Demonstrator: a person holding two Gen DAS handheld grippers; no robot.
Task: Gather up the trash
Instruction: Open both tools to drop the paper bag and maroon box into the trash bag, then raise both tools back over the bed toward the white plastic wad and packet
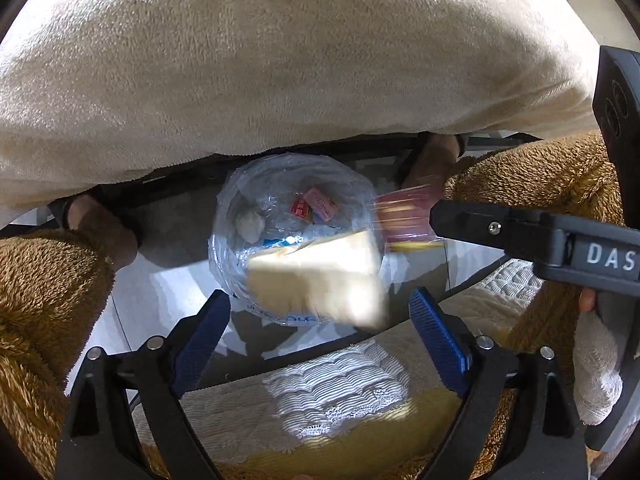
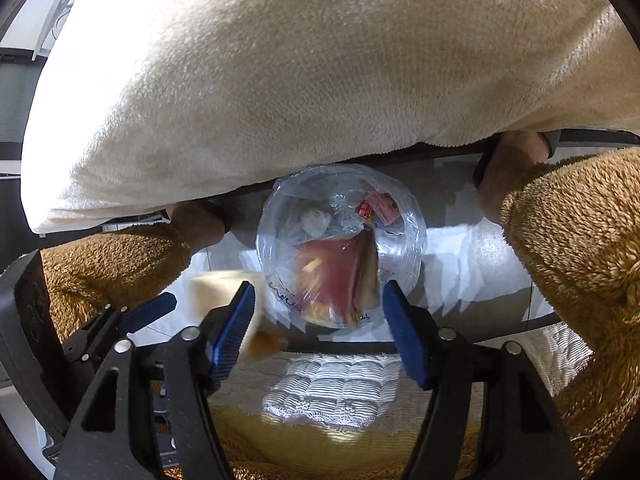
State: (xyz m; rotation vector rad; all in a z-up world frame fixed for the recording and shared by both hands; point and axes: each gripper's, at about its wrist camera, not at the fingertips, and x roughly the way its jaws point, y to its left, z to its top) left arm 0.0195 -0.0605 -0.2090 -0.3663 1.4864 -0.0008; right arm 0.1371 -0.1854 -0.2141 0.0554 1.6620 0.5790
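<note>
Wrapper point(image 2: 340, 276) blurred over bag point(image 2: 408, 216), between parted right tongs point(image 2: 320, 320)

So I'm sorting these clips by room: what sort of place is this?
Probably a home living room or bedroom: a plush cream blanket, a quilted lace-edged cover and a bag-lined trash bin on a pale tiled floor.

Both my views bulge with fisheye curvature, dark at the corners. Hard light blows out the blanket point(image 2: 256, 80) at upper left in the right wrist view. Glare sits on the bag point(image 1: 296, 236) and the floor at centre. Motion blur smears the cream paper point(image 1: 316, 276) and the pink wrapper point(image 2: 336, 276). Shadow lies under the blanket's edge.
</note>
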